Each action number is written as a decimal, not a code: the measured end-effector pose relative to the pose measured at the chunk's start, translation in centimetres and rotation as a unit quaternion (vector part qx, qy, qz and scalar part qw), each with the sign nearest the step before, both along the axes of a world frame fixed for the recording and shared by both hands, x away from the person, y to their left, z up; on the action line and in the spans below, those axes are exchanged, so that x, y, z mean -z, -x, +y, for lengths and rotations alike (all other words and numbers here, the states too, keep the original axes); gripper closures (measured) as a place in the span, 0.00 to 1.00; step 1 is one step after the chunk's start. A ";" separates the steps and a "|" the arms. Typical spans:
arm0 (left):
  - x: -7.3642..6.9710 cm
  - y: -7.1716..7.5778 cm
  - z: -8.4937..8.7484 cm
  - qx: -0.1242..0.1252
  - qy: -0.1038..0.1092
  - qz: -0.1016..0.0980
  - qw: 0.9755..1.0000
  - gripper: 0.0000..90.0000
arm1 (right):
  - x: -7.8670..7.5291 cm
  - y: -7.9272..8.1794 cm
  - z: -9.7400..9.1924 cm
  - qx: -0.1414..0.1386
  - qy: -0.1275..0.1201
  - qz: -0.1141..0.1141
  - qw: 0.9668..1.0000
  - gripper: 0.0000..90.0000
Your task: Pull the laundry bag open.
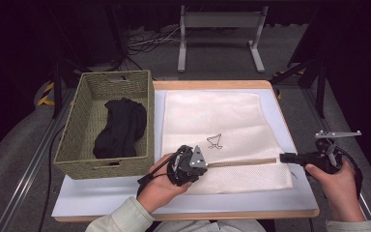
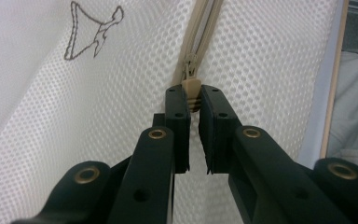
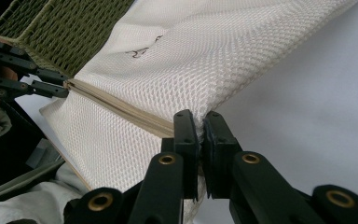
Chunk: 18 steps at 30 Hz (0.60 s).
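Note:
A white mesh laundry bag (image 1: 212, 130) with a small black logo lies flat on the white table mat. A tan zipper (image 1: 244, 162) runs along its near side. My left gripper (image 1: 206, 164) is shut on the tan zipper pull (image 2: 192, 91), its jaws pinching the tab from both sides. My right gripper (image 1: 284, 157) is shut on the bag's right edge (image 3: 199, 128) at the zipper's end, with mesh fabric squeezed between the pads. In the right gripper view the left gripper (image 3: 63, 88) shows far off at the zipper's other end.
A woven green basket (image 1: 79, 116) stands at the left of the table with a black garment (image 1: 121, 128) inside. The white mat (image 1: 270, 200) covers the wooden tabletop. A metal frame (image 1: 220, 34) stands on the floor beyond the table.

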<state>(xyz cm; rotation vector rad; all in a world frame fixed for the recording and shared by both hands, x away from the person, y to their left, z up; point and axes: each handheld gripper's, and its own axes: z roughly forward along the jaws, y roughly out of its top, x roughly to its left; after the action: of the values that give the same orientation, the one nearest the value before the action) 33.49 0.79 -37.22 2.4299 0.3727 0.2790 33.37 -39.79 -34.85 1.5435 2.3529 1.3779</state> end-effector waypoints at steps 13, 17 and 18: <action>0.1 0.3 3.0 -0.018 -0.001 0.008 1.000 0.92 | 0.1 -0.1 -0.3 0.004 0.000 0.001 1.000 0.95; 0.3 0.4 3.7 -0.021 -0.002 0.009 1.000 0.92 | 0.2 -0.1 -0.3 0.004 0.000 0.000 1.000 0.95; 0.3 0.4 3.9 -0.023 -0.001 0.010 1.000 0.92 | 0.2 -0.1 -0.3 0.005 0.000 0.001 1.000 0.95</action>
<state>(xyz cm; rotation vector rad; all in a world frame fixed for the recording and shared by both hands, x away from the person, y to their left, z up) 33.06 4.69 -37.47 2.4302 0.4365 0.2758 33.48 -40.10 -35.03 1.5550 2.3440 1.3749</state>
